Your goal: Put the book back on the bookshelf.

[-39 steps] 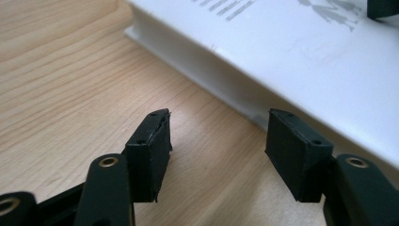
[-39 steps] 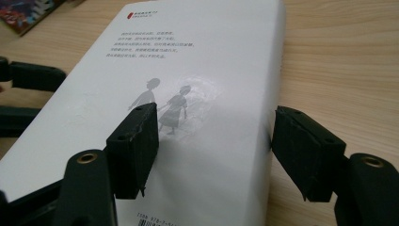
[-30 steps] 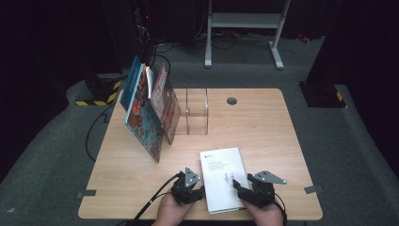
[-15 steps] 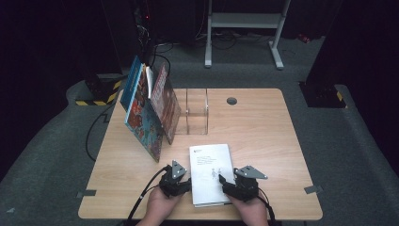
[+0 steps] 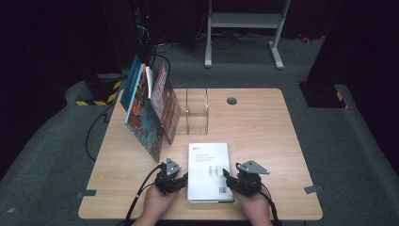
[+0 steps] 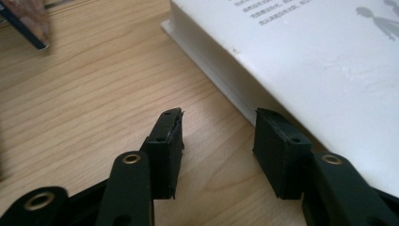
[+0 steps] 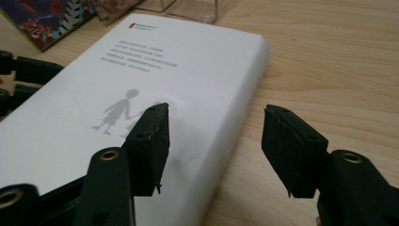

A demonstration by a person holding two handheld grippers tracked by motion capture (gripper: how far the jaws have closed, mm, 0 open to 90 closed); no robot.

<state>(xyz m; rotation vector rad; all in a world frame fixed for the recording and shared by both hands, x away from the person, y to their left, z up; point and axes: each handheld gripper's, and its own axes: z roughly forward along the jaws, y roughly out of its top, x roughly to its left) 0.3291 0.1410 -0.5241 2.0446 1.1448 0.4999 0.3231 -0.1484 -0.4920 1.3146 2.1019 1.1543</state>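
White book (image 5: 209,170) lies flat on the table (image 5: 263,132), just in front of the clear stand (image 5: 196,110). Left gripper (image 5: 182,176) flanks its left edge, right gripper (image 5: 227,179) its right; both jaws apart, just been closing, neither clamped.
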